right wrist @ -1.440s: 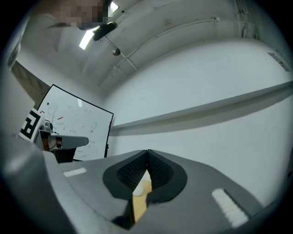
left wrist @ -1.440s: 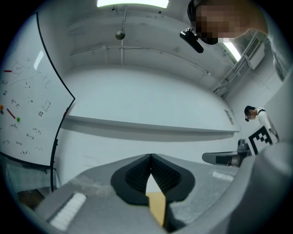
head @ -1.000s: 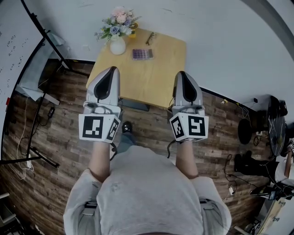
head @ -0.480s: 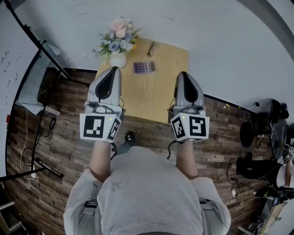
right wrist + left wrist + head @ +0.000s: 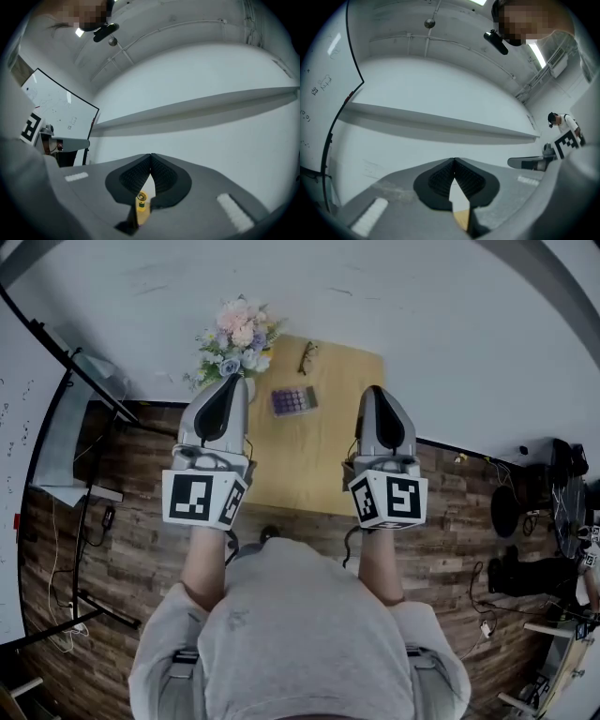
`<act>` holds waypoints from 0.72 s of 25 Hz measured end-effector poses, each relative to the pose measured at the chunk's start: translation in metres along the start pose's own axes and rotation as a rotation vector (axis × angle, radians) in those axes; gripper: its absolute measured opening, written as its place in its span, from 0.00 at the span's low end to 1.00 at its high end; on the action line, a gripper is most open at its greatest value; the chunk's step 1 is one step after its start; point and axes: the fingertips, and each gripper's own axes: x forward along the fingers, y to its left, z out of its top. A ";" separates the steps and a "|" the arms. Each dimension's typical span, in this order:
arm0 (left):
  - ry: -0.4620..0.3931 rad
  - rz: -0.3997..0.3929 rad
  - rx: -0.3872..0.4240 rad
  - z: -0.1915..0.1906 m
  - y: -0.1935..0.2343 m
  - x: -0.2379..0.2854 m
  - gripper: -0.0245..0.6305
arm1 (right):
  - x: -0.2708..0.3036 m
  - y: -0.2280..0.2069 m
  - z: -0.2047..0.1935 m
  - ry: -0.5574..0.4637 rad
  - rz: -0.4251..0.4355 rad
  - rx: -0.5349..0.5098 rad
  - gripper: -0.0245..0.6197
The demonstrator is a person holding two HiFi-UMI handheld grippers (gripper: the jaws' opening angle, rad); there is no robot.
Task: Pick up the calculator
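The calculator (image 5: 292, 400), purple with rows of keys, lies flat on the small wooden table (image 5: 323, 442) towards its far side. My left gripper (image 5: 230, 382) hovers above the table's left edge, shut and empty. My right gripper (image 5: 373, 393) hangs over the table's right edge, also shut with nothing in it. Both are short of the calculator, which lies between them and a little farther off. In the left gripper view the gripper (image 5: 453, 161) points slightly up at a white wall, its tips touching. The right gripper view shows that gripper (image 5: 150, 155) the same way.
A white vase of flowers (image 5: 236, 338) stands at the table's far left corner, partly behind my left gripper. A pair of glasses (image 5: 307, 357) lies at the far edge. A whiteboard stand (image 5: 70, 418) is to the left. Cables and gear (image 5: 548, 512) clutter the floor at right.
Both grippers have moved forward towards the table with the person; the table and calculator now sit nearer, lower in the head view. Both have stayed shut.
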 end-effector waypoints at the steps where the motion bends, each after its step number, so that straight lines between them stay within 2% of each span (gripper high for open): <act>1: -0.002 -0.007 -0.001 -0.001 0.003 0.004 0.05 | 0.004 0.000 0.000 -0.003 -0.006 0.000 0.04; 9: 0.001 -0.059 -0.014 -0.012 0.022 0.032 0.05 | 0.027 0.000 -0.009 -0.005 -0.052 -0.013 0.04; 18: 0.049 -0.085 -0.065 -0.040 0.023 0.049 0.05 | 0.039 -0.006 -0.029 0.049 -0.063 -0.020 0.04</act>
